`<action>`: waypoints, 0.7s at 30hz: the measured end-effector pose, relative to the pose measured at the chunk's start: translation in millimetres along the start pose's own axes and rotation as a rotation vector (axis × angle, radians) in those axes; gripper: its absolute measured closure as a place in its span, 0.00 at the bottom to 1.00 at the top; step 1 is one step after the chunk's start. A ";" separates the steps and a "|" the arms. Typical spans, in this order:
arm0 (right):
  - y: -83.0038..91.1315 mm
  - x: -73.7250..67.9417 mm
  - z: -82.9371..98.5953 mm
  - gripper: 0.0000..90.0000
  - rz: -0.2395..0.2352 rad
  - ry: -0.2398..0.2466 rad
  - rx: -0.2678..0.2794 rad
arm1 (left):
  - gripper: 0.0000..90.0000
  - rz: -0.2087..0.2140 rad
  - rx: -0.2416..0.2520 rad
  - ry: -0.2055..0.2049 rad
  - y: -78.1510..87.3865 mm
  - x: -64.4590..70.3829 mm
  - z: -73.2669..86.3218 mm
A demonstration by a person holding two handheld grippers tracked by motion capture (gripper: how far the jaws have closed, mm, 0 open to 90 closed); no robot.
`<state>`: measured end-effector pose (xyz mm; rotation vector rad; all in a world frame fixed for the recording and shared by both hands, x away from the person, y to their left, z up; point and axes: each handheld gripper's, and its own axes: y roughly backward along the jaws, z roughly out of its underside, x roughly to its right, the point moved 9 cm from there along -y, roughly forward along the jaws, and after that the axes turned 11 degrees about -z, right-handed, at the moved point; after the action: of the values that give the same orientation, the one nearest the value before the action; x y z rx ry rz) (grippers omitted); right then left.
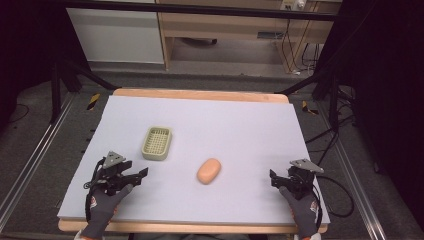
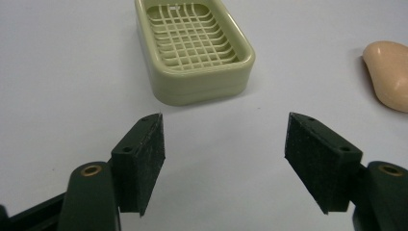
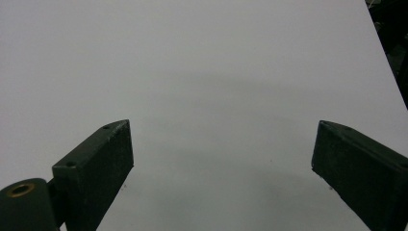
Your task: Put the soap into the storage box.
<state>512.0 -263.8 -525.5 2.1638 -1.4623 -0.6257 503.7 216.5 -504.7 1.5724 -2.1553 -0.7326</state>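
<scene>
L tongs (image 1: 142, 176) & R tongs (image 1: 274, 178), jaws wide apart.

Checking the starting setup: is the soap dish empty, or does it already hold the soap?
Empty. The pale green slotted plastic soap dish shows only its bare grid; the peach oval soap bar lies apart on the table.

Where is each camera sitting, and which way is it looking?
High view: above the person's side, looking forward and down at the table; gloved hands hold the left hand-held gripper and right hand-held gripper.
Left gripper view: rides the left hand-held gripper, facing the soap dish and soap; its open jaws show.
Right gripper view: rides the right hand-held gripper, facing bare table; its open jaws show.
Shared: high and left gripper views both show dish and soap.
</scene>
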 end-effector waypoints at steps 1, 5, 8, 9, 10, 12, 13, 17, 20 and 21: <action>-0.1 0.2 0.1 0.08 0.001 0.002 -0.002 | 0.33 0.002 0.000 0.002 -0.2 1.2 -0.3; -0.3 0.6 -0.1 0.08 0.007 0.001 -0.001 | 0.32 0.009 -0.001 -0.003 -0.6 5.4 -1.3; -0.7 0.3 -0.1 0.08 0.009 0.008 -0.003 | 0.32 0.014 0.002 -0.006 0.3 8.7 -2.9; -1.0 -0.1 -0.1 0.08 0.010 0.006 -0.004 | 0.32 0.016 0.002 -0.009 0.5 10.1 -3.6; -1.1 -0.4 0.0 0.08 0.011 0.009 -0.005 | 0.32 0.018 0.001 -0.009 0.7 11.0 -3.8; -0.9 -0.9 0.2 0.08 0.012 0.010 -0.009 | 0.32 0.020 0.003 -0.011 0.7 13.3 -4.7; -1.2 -0.8 0.1 0.08 0.012 0.012 -0.008 | 0.32 0.022 0.002 -0.013 0.7 14.6 -5.0; -1.2 -0.9 -0.1 0.08 0.015 0.012 -0.008 | 0.32 0.028 0.001 -0.023 0.5 19.1 -6.1; -1.3 -1.1 -0.4 0.08 0.015 0.009 -0.005 | 0.32 0.032 0.003 -0.028 0.4 21.9 -7.3; -1.3 -1.1 -0.4 0.08 0.014 0.009 -0.006 | 0.31 0.032 0.003 -0.030 0.4 22.7 -7.9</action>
<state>512.9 -262.3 -525.8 2.1472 -1.4684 -0.6136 501.0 193.5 -498.3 1.5337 -2.1988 -0.7475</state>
